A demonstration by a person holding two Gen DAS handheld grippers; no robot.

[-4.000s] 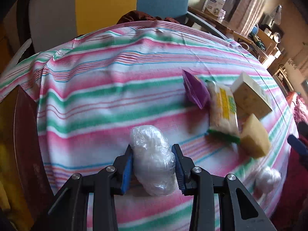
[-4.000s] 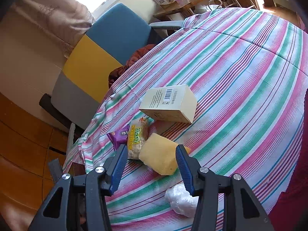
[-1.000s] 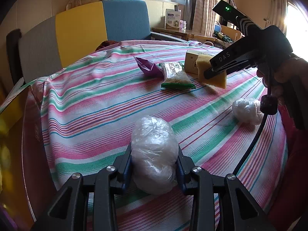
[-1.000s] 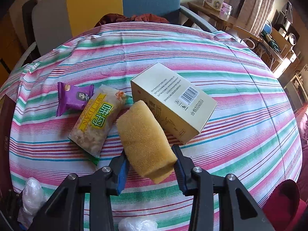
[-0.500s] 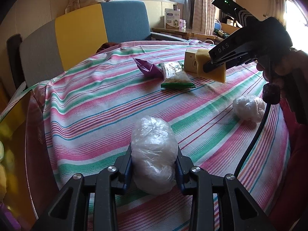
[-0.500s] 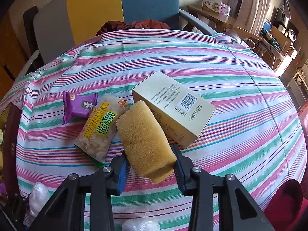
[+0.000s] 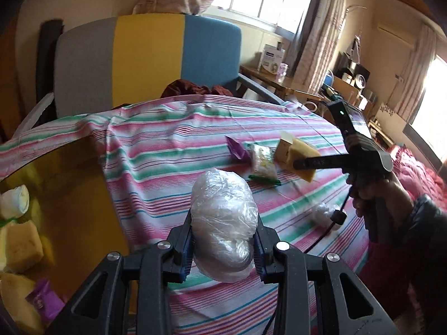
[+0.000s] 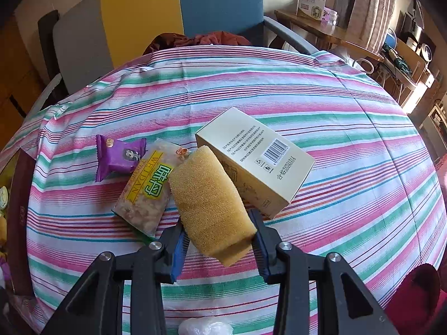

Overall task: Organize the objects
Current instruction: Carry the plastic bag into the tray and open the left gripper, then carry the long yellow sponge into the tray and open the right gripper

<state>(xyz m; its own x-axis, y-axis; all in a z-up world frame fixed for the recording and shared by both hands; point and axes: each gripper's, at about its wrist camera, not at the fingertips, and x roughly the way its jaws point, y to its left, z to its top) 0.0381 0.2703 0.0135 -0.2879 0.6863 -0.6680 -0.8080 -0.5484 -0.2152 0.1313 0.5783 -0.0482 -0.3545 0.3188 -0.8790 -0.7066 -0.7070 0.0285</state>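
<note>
The left gripper (image 7: 223, 247) pinches a crumpled plastic bundle (image 7: 225, 223) between its pads above the striped cloth (image 7: 156, 150), snacks lying ahead to its right, and on the right wrist view the right gripper (image 8: 218, 247) clamps a yellow sponge (image 8: 209, 201), the cream box (image 8: 259, 159) just beyond it.

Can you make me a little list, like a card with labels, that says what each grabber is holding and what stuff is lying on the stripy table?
Left gripper: shut on the crumpled clear plastic bag bundle
Right gripper: shut on the yellow rectangular sponge
Surface: round table under a pink, green and white striped cloth
Lying on it: purple snack packet, clear snack bag with yellow-green label, cream cardboard box with barcode
Also there: a second white plastic bundle by the near edge
</note>
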